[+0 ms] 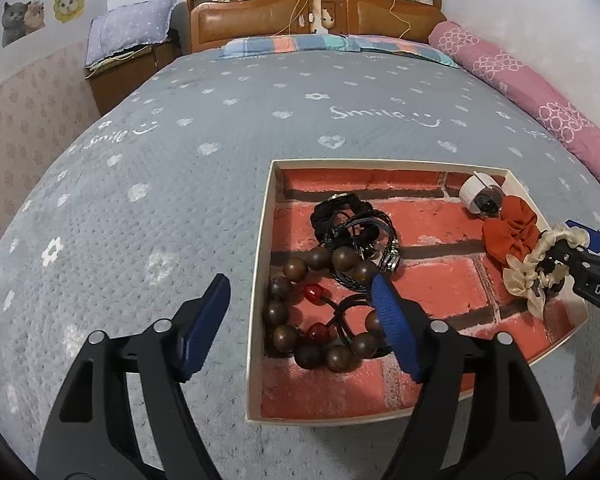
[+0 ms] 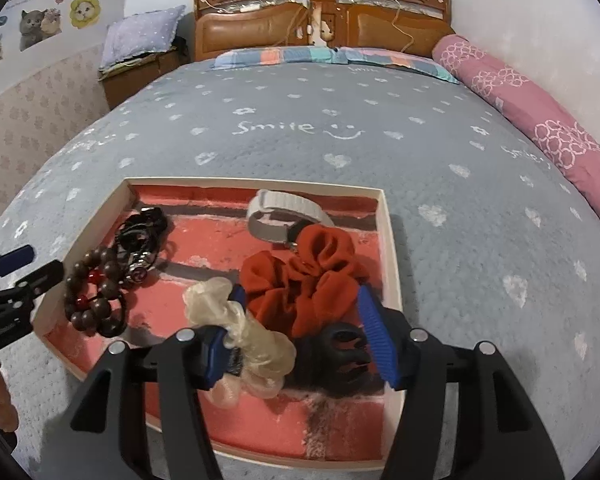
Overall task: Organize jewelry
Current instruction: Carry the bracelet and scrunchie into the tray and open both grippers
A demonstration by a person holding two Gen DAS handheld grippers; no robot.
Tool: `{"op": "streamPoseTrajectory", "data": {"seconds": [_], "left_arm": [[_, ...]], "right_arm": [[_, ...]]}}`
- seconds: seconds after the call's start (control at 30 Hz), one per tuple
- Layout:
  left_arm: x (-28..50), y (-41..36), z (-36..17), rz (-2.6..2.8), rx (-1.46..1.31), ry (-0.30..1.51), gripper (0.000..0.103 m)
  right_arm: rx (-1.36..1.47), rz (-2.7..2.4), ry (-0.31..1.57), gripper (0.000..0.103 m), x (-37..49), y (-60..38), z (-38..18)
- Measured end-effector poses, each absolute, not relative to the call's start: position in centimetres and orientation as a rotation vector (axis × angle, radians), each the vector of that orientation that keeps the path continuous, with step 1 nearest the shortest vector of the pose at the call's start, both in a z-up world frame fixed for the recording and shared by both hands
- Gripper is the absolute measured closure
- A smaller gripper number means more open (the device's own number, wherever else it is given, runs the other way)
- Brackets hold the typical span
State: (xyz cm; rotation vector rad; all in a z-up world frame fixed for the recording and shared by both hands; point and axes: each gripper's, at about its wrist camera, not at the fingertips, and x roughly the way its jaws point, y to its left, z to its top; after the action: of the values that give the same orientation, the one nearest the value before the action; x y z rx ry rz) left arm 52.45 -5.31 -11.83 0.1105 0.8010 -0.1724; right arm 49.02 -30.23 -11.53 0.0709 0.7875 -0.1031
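Both grippers (image 1: pixel 300 312) (image 2: pixel 300 328) gape empty; only right wrist shows black claw clip (image 2: pixel 340 356).

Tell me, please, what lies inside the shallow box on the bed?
Inside the box: a wooden bead bracelet, black cords, a white watch band, a rust scrunchie, a cream scrunchie and a black hair clip. Whatever lies under the scrunchies is covered.

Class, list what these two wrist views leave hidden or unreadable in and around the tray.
- Left wrist view: the wooden bead bracelet is partly behind the left gripper finger.
- Right wrist view: the black hair claw and cream scrunchie are partly behind the right gripper.
- Tray near edge: covered.
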Motion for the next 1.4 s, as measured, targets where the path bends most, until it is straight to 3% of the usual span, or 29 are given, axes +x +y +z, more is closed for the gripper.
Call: {"op": "streamPoseTrajectory", "data": {"seconds": [0.4,0.5,0.6,0.97,1.4], "left_arm": [[52.1,-4.5,-12.6,-0.156,0.082,0.784,0.027],[51.6,-4.5,-12.4,-0.157,0.083,0.770,0.022],[51.3,-4.6,-11.9,-0.165,0.091,0.760,0.020],[50.5,-3.9,-10.9,-0.164,0.078,0.748,0.013],[46.3,-2.4,-11.7,-0.142,0.053,0.702,0.012]], "right_arm": [[0.047,-0.113,0.798,0.044,49.6,-30.6,-12.6],[0.051,-0.124,0.794,0.043,49.4,-30.3,-12.5],[0.065,-0.135,0.789,0.033,49.2,-30.0,-11.5],[0.174,0.038,0.934,0.033,51.0,-27.4,-8.8],[0.137,-0.094,0.680,0.028,43.3,-29.2,-12.4]]}}
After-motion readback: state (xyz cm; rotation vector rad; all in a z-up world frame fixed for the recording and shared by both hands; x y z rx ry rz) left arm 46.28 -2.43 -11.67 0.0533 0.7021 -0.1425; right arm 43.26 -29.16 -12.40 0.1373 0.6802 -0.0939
